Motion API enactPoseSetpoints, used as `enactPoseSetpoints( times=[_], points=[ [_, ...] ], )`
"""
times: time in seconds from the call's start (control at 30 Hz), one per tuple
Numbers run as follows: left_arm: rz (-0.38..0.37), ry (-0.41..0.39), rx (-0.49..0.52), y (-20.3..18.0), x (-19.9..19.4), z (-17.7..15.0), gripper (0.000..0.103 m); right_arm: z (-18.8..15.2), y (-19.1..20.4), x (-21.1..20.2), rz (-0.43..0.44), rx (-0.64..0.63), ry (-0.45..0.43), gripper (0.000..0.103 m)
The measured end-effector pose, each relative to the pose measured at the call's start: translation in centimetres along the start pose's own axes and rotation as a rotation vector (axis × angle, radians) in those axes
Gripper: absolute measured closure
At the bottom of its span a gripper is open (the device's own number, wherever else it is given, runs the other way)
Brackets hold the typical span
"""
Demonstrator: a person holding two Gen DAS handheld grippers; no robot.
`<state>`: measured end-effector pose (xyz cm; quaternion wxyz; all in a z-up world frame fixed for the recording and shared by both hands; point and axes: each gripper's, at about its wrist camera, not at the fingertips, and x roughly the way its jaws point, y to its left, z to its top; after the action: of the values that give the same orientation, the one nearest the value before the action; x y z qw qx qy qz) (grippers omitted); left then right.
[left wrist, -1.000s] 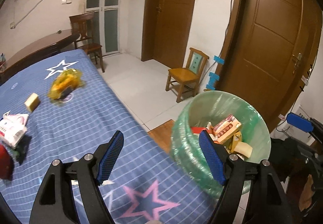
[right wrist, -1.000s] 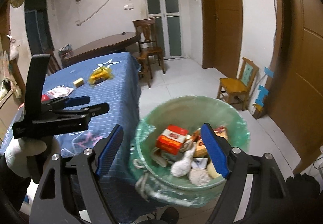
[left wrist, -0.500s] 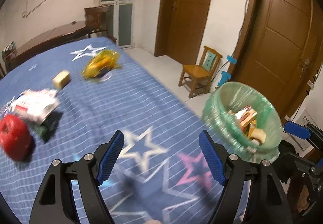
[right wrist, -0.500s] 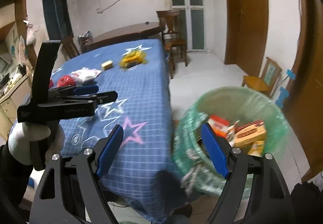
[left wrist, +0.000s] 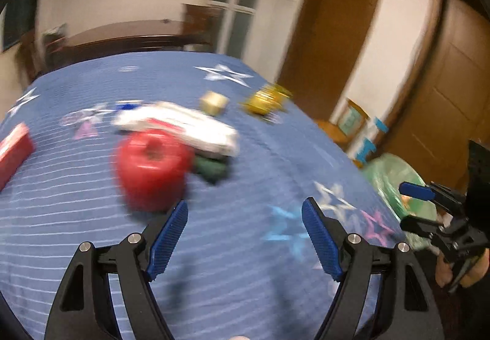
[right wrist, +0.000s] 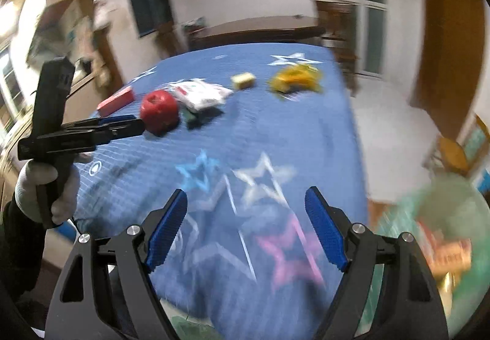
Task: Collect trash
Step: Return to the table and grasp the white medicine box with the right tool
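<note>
Both views are motion-blurred. My left gripper [left wrist: 245, 208] is open and empty over the blue star tablecloth [left wrist: 245, 263], its left pad near a red apple [left wrist: 151, 167]. Behind the apple lie a white wrapper [left wrist: 183, 124], a dark green scrap [left wrist: 211, 168], a beige block [left wrist: 214, 101], a yellow wrapper [left wrist: 266, 99] and a red box [left wrist: 13, 148]. My right gripper [right wrist: 246, 199] is open and empty above the table's near end. It sees the apple [right wrist: 159, 110], the white wrapper [right wrist: 202, 93] and the yellow wrapper [right wrist: 295, 80]. The green-lined bin [right wrist: 444, 236] holds trash.
The bin also shows at the right of the left wrist view [left wrist: 395, 181], beside the table edge. A small wooden chair [left wrist: 346, 122] stands by a brown door. A dark wooden table [right wrist: 260, 29] stands behind the bed-like table. White floor lies to the right.
Both grippers have swung left, away from the bin and over the table. The apple and wrappers now sit close ahead of my left gripper. Both grippers stayed open.
</note>
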<state>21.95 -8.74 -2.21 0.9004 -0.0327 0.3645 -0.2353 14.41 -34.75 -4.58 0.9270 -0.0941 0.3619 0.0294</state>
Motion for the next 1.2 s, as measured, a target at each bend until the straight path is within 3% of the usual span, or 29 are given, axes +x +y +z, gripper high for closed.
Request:
enactPoseSetpoints(
  times=[0.17,0.37,0.57,0.6,0.7,0.9,1.03,1.2],
  points=[
    [0.036,-0.022,-0.148,6.7,-1.3,0.7,0.025,6.7,0.2,8.5,0.131,-0.036,0.099,0.030],
    [0.030,-0.019,-0.187,9.7,-1.1,1.7,0.025,12.9,1.8,17.6,0.215,-0.036,0.181,0.031],
    [0.008,-0.018,-0.208,11.0,-0.5,2.9,0.025,14.9,3.0,22.7,0.281,-0.028,0.273,0.033],
    [0.007,-0.019,-0.209,11.1,-0.5,3.1,0.025,14.7,3.1,22.7,0.294,-0.025,0.277,0.044],
    [0.018,-0.026,-0.195,11.5,-0.5,4.1,0.025,14.3,3.6,22.2,0.317,-0.035,0.274,0.054],
    [0.084,-0.032,-0.159,13.2,-0.4,7.0,0.025,11.9,0.6,18.5,0.248,0.066,0.237,0.056],
    [0.104,-0.011,-0.152,14.3,0.5,8.3,0.025,8.3,-2.4,15.7,0.203,0.133,0.263,0.059],
    [0.149,0.055,-0.088,15.0,3.4,10.3,0.025,5.8,-3.5,12.3,0.159,0.105,0.257,0.059]
  ],
)
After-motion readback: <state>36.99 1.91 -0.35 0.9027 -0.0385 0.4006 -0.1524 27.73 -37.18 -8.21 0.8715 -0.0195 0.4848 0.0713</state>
